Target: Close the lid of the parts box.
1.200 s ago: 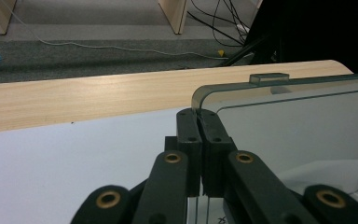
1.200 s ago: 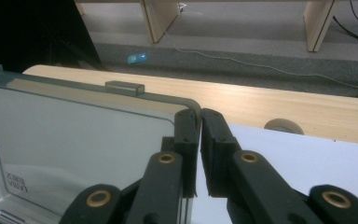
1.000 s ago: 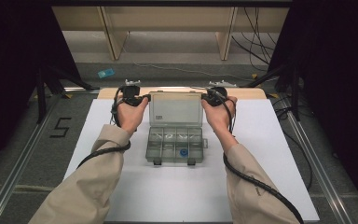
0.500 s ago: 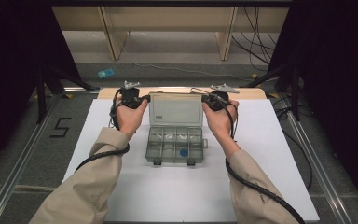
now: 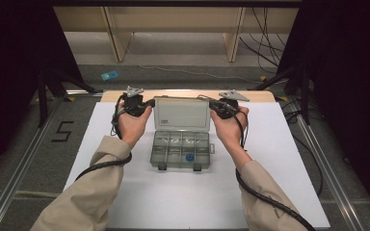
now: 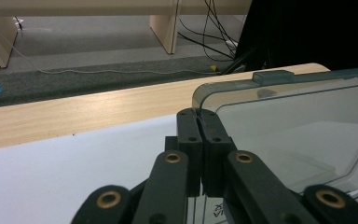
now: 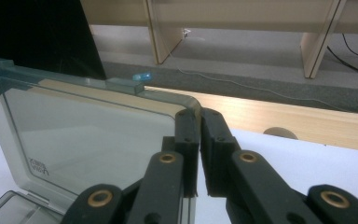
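A clear plastic compartment box (image 5: 180, 150) lies on the white board, with its lid (image 5: 181, 113) standing up at the back. One front compartment holds a small blue part (image 5: 189, 157). My left gripper (image 5: 148, 103) is shut on the lid's upper left corner. In the left gripper view the black jaws (image 6: 198, 114) pinch the lid's rounded edge (image 6: 298, 130). My right gripper (image 5: 215, 104) is shut on the lid's upper right corner. The right gripper view has the lid's edge (image 7: 88, 135) running between the closed jaws (image 7: 199, 114).
The white board (image 5: 270, 159) covers the table, with a wooden strip (image 5: 260, 95) along its back edge. Beyond it are grey floor, wooden furniture legs (image 5: 233, 33), cables (image 5: 265, 43) and a small blue object (image 5: 109, 75). Metal rails (image 5: 24, 159) run along both sides.
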`<move>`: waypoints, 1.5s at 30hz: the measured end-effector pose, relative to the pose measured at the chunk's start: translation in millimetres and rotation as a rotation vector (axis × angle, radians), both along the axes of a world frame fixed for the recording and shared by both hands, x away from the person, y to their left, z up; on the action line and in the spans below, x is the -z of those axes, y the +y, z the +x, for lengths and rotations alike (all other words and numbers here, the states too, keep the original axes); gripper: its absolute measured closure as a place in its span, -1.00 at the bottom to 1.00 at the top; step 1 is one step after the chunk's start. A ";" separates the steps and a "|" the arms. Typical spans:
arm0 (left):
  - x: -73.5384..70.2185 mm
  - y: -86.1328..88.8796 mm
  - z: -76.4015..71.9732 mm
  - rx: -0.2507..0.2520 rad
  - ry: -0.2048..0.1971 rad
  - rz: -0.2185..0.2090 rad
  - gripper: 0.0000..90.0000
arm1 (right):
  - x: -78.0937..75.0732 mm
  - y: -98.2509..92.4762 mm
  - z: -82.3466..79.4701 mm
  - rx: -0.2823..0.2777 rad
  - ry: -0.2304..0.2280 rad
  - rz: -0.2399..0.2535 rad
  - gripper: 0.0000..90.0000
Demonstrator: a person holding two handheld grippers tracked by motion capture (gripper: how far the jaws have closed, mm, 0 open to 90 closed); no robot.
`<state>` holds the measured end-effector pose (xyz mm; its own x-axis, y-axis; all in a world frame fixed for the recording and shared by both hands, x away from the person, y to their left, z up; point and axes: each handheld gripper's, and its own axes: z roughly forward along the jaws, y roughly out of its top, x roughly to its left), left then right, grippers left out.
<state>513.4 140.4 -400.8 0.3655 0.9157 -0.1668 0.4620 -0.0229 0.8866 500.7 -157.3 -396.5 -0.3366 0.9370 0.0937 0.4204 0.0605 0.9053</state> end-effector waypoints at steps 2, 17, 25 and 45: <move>-0.1 0.1 -1.8 0.002 -0.005 0.005 0.97 | -0.2 -0.4 -2.0 -0.007 -0.004 -0.002 0.92; -0.2 1.4 -12.1 0.022 -0.037 0.023 0.96 | -0.6 -1.4 -14.3 -0.020 -0.030 -0.019 0.92; -0.2 1.6 -15.3 0.029 -0.050 0.036 0.97 | -0.6 -1.7 -18.2 -0.026 -0.040 -0.024 0.92; -0.1 2.0 -24.2 0.037 -0.075 0.049 0.96 | 0.7 -2.0 -27.9 -0.030 -0.063 -0.043 0.92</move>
